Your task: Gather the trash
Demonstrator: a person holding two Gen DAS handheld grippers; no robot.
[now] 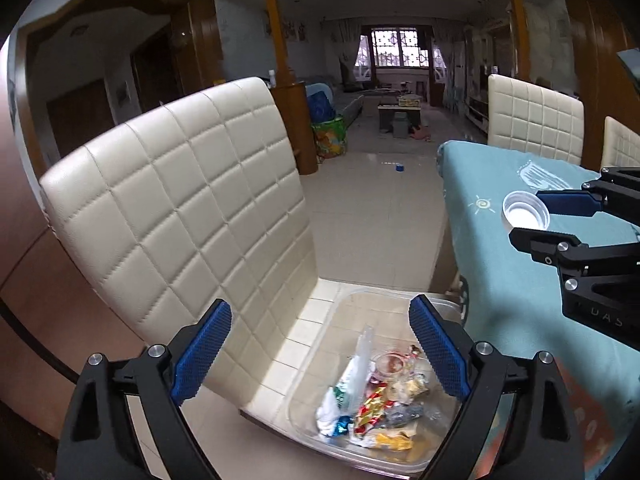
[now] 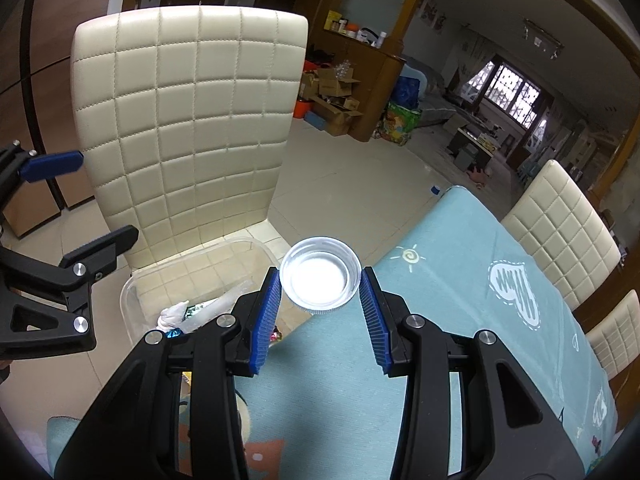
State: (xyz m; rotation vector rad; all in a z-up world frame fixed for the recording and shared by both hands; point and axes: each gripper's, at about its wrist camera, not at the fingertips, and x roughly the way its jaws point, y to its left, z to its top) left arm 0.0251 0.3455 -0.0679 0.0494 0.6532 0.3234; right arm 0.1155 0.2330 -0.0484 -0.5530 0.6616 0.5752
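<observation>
While ribbed right tongs [image 2: 320, 304] grip a round cap [image 2: 320, 276], left tongs [image 1: 320, 356] gape over crinkled wrappers [image 1: 372, 412].

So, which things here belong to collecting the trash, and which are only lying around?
Part of the job:
- clear plastic cap, held in the right tool
- clear bin on the chair seat, with wrappers inside
- left tool, open above the bin

Just lying about:
- cream chair
- teal tablecloth
- blue tape roll on the floor
</observation>
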